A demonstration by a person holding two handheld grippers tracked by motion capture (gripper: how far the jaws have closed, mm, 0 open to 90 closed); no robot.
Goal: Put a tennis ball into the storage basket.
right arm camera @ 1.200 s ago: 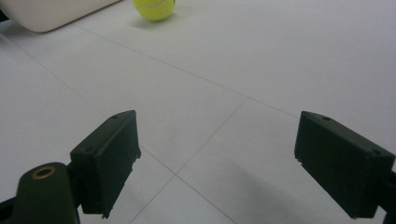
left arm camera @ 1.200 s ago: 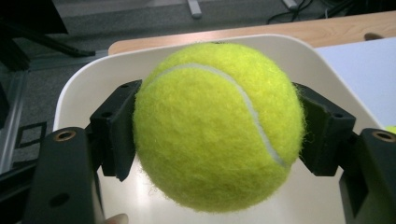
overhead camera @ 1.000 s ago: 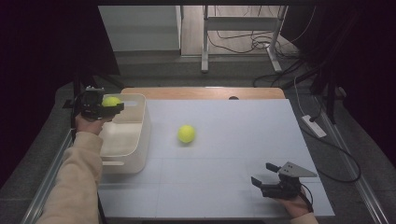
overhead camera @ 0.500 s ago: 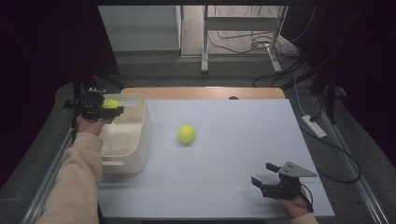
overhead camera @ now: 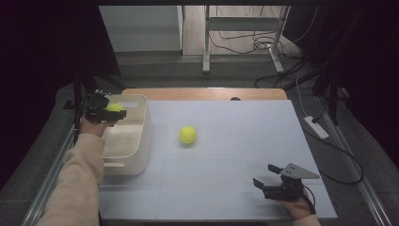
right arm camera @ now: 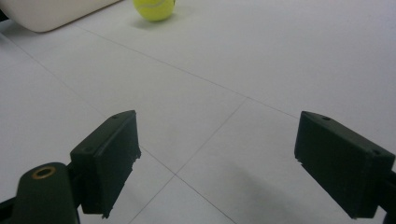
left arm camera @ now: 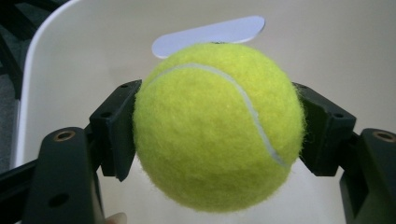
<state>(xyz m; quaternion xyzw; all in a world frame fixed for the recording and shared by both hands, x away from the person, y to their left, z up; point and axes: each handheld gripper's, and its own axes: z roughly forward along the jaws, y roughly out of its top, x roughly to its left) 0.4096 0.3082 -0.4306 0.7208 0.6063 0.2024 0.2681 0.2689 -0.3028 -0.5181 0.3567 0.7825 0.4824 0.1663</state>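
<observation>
A yellow-green tennis ball (left arm camera: 217,126) sits squeezed between both pads of my left gripper (left arm camera: 217,133), which is shut on it. In the high view that gripper (overhead camera: 110,112) holds the ball (overhead camera: 115,107) over the far end of a white bin (overhead camera: 141,141) at the table's left. A second tennis ball (overhead camera: 187,135) lies free on the white table top, also seen far off in the right gripper view as the ball (right arm camera: 153,9). My right gripper (overhead camera: 266,176) rests near the front right of the table, open, its jaws (right arm camera: 224,158) wide apart with nothing between them.
The bin's inner wall (left arm camera: 327,51) with an oval handle slot (left arm camera: 210,35) lies behind the held ball. The bin's corner (right arm camera: 46,14) shows at the far left of the right gripper view. Cables (overhead camera: 329,141) run along the floor right of the table.
The left gripper with its ball has shifted slightly toward the left, staying over the bin's far end. The right gripper and the loose ball have not moved.
</observation>
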